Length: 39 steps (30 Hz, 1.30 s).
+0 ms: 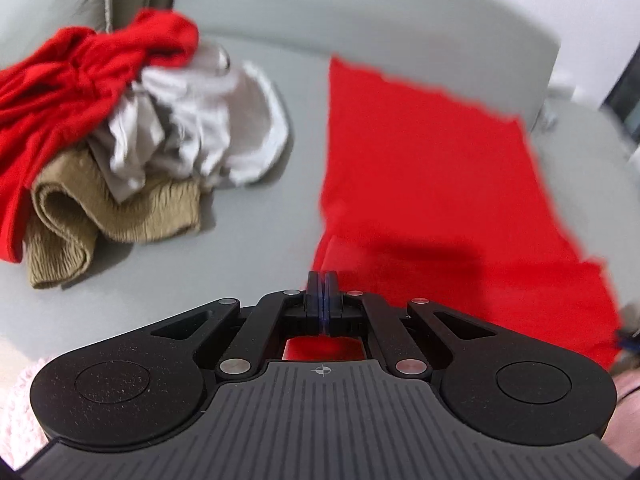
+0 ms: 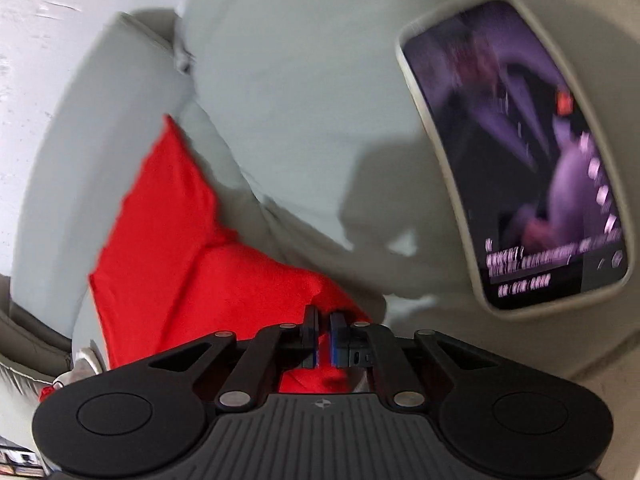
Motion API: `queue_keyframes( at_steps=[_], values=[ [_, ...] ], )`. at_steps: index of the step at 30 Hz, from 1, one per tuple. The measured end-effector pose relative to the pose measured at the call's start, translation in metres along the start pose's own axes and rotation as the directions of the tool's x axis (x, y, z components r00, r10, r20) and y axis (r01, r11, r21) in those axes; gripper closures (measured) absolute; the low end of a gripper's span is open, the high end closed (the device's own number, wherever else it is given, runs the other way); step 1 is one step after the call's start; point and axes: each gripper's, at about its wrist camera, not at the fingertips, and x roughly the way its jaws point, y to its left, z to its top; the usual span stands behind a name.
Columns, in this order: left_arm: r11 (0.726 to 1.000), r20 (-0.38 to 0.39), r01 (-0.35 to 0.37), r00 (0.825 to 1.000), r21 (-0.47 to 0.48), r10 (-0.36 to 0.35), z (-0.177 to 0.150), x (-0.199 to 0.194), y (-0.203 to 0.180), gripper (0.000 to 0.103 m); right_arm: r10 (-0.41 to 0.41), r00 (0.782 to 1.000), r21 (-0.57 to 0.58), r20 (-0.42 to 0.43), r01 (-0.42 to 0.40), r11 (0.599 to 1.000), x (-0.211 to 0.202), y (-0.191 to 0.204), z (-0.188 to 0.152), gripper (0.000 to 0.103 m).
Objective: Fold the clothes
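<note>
A red garment [image 1: 432, 184] lies spread flat on the grey sofa seat [image 1: 256, 216]. My left gripper [image 1: 322, 280] is shut, its tips at the garment's near left corner; whether fabric is pinched between them I cannot see. In the right wrist view the same red garment [image 2: 172, 264] rises in a bunched ridge up to my right gripper [image 2: 324, 318]. Its jaws stand a narrow gap apart, shut on the red fabric at the garment's edge.
A pile of clothes sits at the left of the seat: a crumpled red piece [image 1: 68, 80], a white one [image 1: 208, 128] and a tan ribbed one [image 1: 108, 216]. A phone [image 2: 516, 152] with a lit screen lies to the right. Grey sofa cushions [image 2: 280, 80] lie beyond.
</note>
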Motion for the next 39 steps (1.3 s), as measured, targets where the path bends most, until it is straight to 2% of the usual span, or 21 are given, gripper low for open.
queue_keyframes(
  at_steps=[1, 3, 4, 6, 9, 10, 11, 13, 14, 16, 18, 19, 21, 24, 27, 29, 30, 33, 35, 37, 39],
  values=[
    [1.000, -0.016, -0.011, 1.000, -0.003, 0.011, -0.003, 0.005, 0.001, 0.100, -0.020, 1.000, -0.020, 0.000, 0.020, 1.000, -0.001, 0.004, 0.001, 0.075],
    [0.999, -0.008, -0.024, 1.000, -0.026, 0.024, -0.004, 0.002, 0.004, 0.089, -0.057, 0.998, -0.073, -0.002, 0.057, 0.996, -0.008, 0.010, 0.002, 0.058],
    [0.999, 0.009, -0.030, 1.000, -0.042, 0.030, -0.005, -0.005, 0.007, 0.087, -0.063, 0.998, -0.112, 0.004, 0.064, 0.992, -0.015, 0.013, 0.001, 0.058],
    [0.997, 0.045, -0.034, 0.998, -0.062, 0.036, -0.007, -0.020, 0.010, 0.075, -0.047, 0.999, -0.188, 0.018, 0.049, 0.981, -0.033, 0.016, -0.002, 0.058],
    [0.998, 0.121, -0.013, 0.992, -0.059, 0.020, -0.010, -0.044, 0.005, 0.075, 0.038, 0.998, -0.282, 0.042, -0.024, 0.959, -0.054, 0.019, -0.002, 0.058],
    [0.999, 0.136, 0.005, 0.991, -0.033, -0.001, -0.010, -0.048, -0.003, 0.075, 0.062, 0.997, -0.291, 0.050, -0.045, 0.956, -0.055, 0.017, 0.002, 0.060],
    [0.999, 0.144, 0.039, 0.989, 0.004, -0.039, -0.008, -0.050, -0.017, 0.075, 0.090, 0.994, -0.303, 0.060, -0.068, 0.951, -0.056, 0.020, 0.004, 0.060],
    [0.990, 0.141, 0.119, 0.982, 0.078, -0.129, -0.006, -0.051, -0.044, 0.077, 0.130, 0.988, -0.317, 0.078, -0.099, 0.943, -0.050, 0.030, 0.013, 0.067],
    [0.975, 0.128, 0.173, 0.973, 0.142, -0.191, -0.006, -0.050, -0.066, 0.078, 0.137, 0.987, -0.314, 0.082, -0.105, 0.943, -0.046, 0.034, 0.017, 0.069],
    [0.941, 0.098, 0.227, 0.961, 0.250, -0.258, -0.009, -0.043, -0.101, 0.079, 0.157, 0.986, -0.290, 0.056, -0.135, 0.948, -0.032, 0.043, 0.027, 0.069],
    [0.906, 0.066, 0.250, 0.955, 0.343, -0.289, -0.014, -0.031, -0.134, 0.082, 0.183, 0.983, -0.249, -0.008, -0.179, 0.952, -0.018, 0.049, 0.033, 0.066],
    [0.892, 0.034, 0.248, 0.959, 0.378, -0.281, -0.017, -0.015, -0.154, 0.082, 0.193, 0.980, -0.225, -0.038, -0.197, 0.954, -0.008, 0.052, 0.036, 0.066],
    [0.905, 0.000, 0.239, 0.967, 0.352, -0.255, -0.016, 0.003, -0.162, 0.085, 0.195, 0.978, -0.207, -0.074, -0.206, 0.957, 0.007, 0.060, 0.039, 0.062],
    [0.926, -0.048, 0.220, 0.975, 0.306, -0.215, -0.015, 0.025, -0.160, 0.088, 0.148, 0.985, -0.261, -0.086, -0.166, 0.951, 0.023, 0.073, 0.040, 0.056],
    [0.932, -0.084, 0.233, 0.972, 0.278, -0.218, -0.015, 0.037, -0.149, 0.089, 0.090, 0.990, -0.320, -0.108, -0.120, 0.940, 0.037, 0.082, 0.042, 0.055],
    [0.934, -0.103, 0.242, 0.969, 0.262, -0.222, -0.014, 0.042, -0.144, 0.089, 0.077, 0.989, -0.359, -0.128, -0.119, 0.926, 0.047, 0.088, 0.041, 0.055],
    [0.933, -0.110, 0.245, 0.969, 0.265, -0.223, -0.013, 0.044, -0.143, 0.089, 0.082, 0.988, -0.385, -0.131, -0.127, 0.914, 0.049, 0.092, 0.041, 0.055],
    [0.930, -0.118, 0.253, 0.966, 0.266, -0.229, -0.015, 0.044, -0.144, 0.089, 0.104, 0.985, -0.463, -0.138, -0.157, 0.872, 0.056, 0.103, 0.038, 0.067],
    [0.929, -0.124, 0.263, 0.963, 0.259, -0.238, -0.015, 0.045, -0.142, 0.089, 0.181, 0.978, -0.517, -0.103, -0.208, 0.830, 0.053, 0.111, 0.037, 0.067],
    [0.927, -0.129, 0.271, 0.961, 0.257, -0.245, -0.016, 0.045, -0.142, 0.089, 0.230, 0.972, -0.527, -0.047, -0.219, 0.821, 0.047, 0.114, 0.039, 0.064],
    [0.927, -0.133, 0.277, 0.959, 0.254, -0.250, -0.016, 0.045, -0.142, 0.089, 0.268, 0.963, -0.489, 0.001, -0.233, 0.840, 0.041, 0.109, 0.045, 0.051]
  ],
)
